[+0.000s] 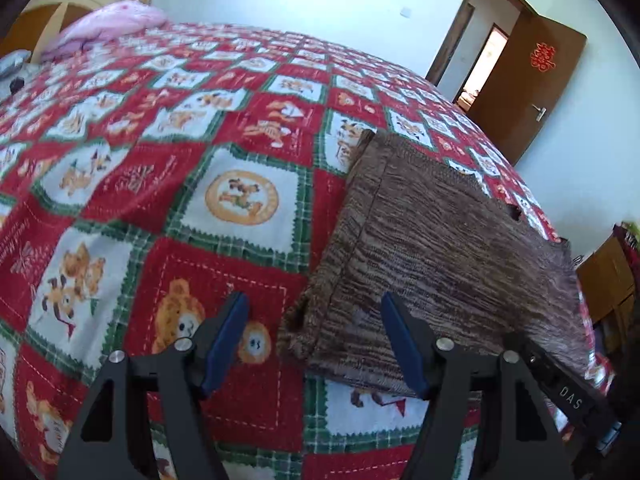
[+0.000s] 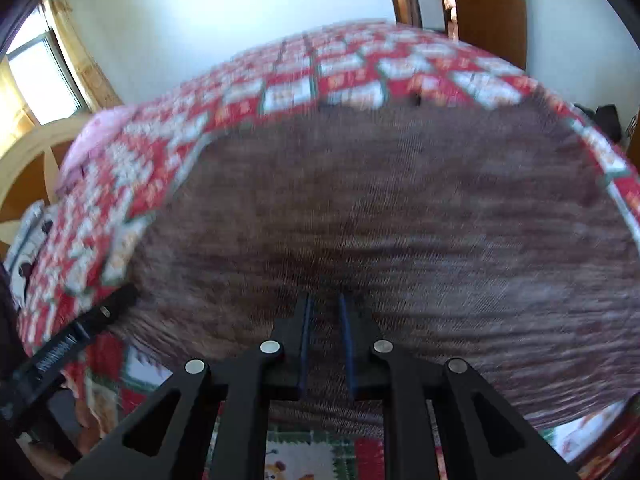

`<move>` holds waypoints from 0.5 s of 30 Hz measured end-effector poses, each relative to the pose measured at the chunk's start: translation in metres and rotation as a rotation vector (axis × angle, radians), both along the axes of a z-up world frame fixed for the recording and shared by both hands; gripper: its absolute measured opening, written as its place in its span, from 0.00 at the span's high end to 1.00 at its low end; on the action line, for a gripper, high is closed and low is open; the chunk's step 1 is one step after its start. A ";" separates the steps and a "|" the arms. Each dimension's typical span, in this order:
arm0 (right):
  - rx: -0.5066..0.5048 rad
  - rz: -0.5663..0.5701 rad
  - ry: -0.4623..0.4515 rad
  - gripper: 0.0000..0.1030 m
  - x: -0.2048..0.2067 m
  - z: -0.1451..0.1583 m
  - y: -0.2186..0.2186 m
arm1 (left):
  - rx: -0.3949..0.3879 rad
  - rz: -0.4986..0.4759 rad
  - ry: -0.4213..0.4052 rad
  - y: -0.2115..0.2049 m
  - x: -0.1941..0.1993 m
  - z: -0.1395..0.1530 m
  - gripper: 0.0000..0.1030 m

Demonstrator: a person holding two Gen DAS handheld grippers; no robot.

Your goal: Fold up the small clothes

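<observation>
A brown knitted garment (image 1: pixel 432 248) lies folded flat on the red, white and green patterned bedspread (image 1: pixel 168 168). My left gripper (image 1: pixel 316 312) is open above the garment's near left corner, holding nothing. In the right wrist view the garment (image 2: pixel 380 208) fills most of the frame, blurred by motion. My right gripper (image 2: pixel 326 320) has its jaws nearly closed on a pinch of the garment's near edge. The other gripper's black body (image 2: pixel 76 340) shows at the left edge of the garment.
A pink pillow (image 1: pixel 108 24) and a wooden headboard (image 1: pixel 52 12) are at the far end of the bed. A brown door (image 1: pixel 524 84) stands open at the right. A wooden cabinet (image 1: pixel 608 276) stands beside the bed at the right.
</observation>
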State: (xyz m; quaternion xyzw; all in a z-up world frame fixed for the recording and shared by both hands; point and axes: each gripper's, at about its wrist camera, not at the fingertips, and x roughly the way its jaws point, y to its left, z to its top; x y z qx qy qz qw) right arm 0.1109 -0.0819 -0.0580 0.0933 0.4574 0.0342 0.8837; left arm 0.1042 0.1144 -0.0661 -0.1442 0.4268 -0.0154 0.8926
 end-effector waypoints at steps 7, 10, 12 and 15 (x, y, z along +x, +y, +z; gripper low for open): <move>-0.003 -0.013 -0.006 0.86 0.000 0.000 -0.001 | -0.052 0.013 -0.007 -0.006 -0.004 -0.002 0.27; -0.016 -0.015 -0.012 0.86 0.002 0.000 0.000 | -0.053 -0.015 -0.006 -0.015 -0.005 -0.004 0.26; 0.000 -0.017 -0.012 0.86 0.003 0.000 -0.002 | -0.113 -0.031 -0.016 -0.015 -0.001 -0.003 0.41; 0.048 -0.024 -0.008 0.86 0.003 0.000 -0.010 | -0.243 -0.047 0.014 -0.010 0.008 -0.007 0.90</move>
